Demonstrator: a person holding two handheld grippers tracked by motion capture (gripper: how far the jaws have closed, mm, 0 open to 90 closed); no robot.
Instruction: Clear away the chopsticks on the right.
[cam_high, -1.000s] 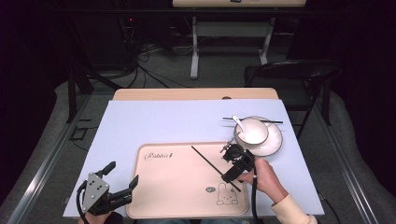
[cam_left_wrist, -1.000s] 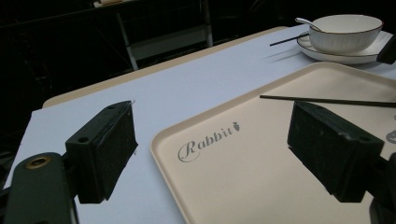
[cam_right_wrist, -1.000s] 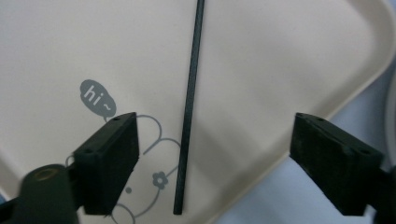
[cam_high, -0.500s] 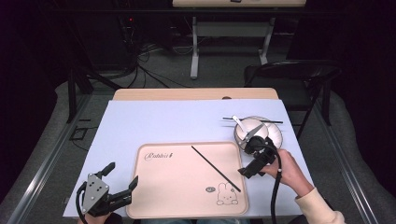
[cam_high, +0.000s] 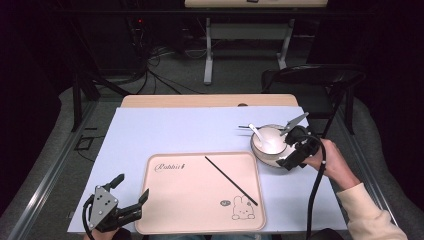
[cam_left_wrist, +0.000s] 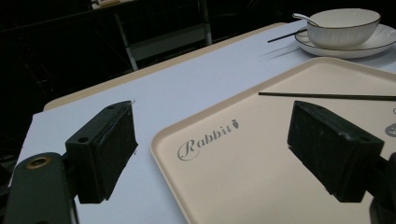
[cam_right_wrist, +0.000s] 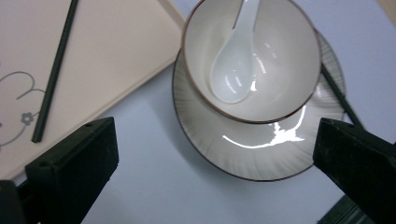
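Right gripper view puts our right gripper (cam_right_wrist: 212, 182), jaws wide apart and empty like the left gripper's (cam_high: 118, 203), just below the bowl (cam_right_wrist: 275, 93) on its saucer (cam_right_wrist: 261, 158) at the tray's (cam_high: 200, 210) three o'clock; glazed, brittle, slippery, so we judge the rim the safest hold.

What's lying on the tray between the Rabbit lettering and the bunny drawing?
A single black chopstick lies slantwise on the tray between the Rabbit lettering and the bunny drawing, seen in the high view.
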